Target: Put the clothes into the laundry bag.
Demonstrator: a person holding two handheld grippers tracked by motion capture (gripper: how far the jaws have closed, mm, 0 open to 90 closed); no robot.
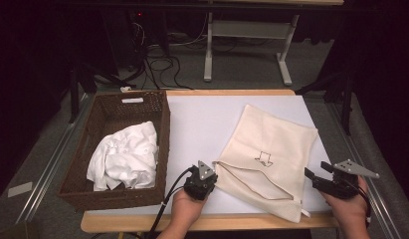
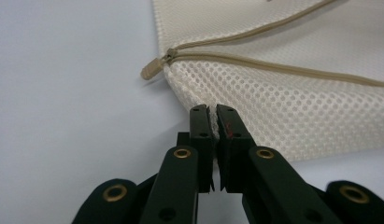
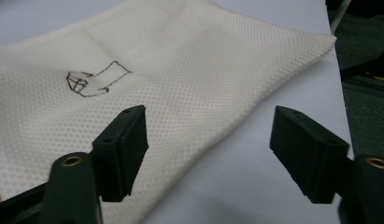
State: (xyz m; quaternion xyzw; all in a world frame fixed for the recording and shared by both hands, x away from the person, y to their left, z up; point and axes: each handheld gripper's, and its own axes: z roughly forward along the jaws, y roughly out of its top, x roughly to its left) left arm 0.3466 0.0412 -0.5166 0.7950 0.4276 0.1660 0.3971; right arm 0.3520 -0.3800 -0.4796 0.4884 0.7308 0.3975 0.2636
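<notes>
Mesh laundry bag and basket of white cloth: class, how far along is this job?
Done: the mesh laundry bag lies flat, zip open. In hand: the left gripper pinches the bag's corner; the right gripper is open beside it. Left: the white cloth remains in the wicker basket.

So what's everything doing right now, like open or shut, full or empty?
Mesh bag: flat on the table, zipper partly open.
Left gripper: shut on the mesh bag's edge.
Right gripper: open, holding nothing.
Basket: holds crumpled white cloth.
</notes>
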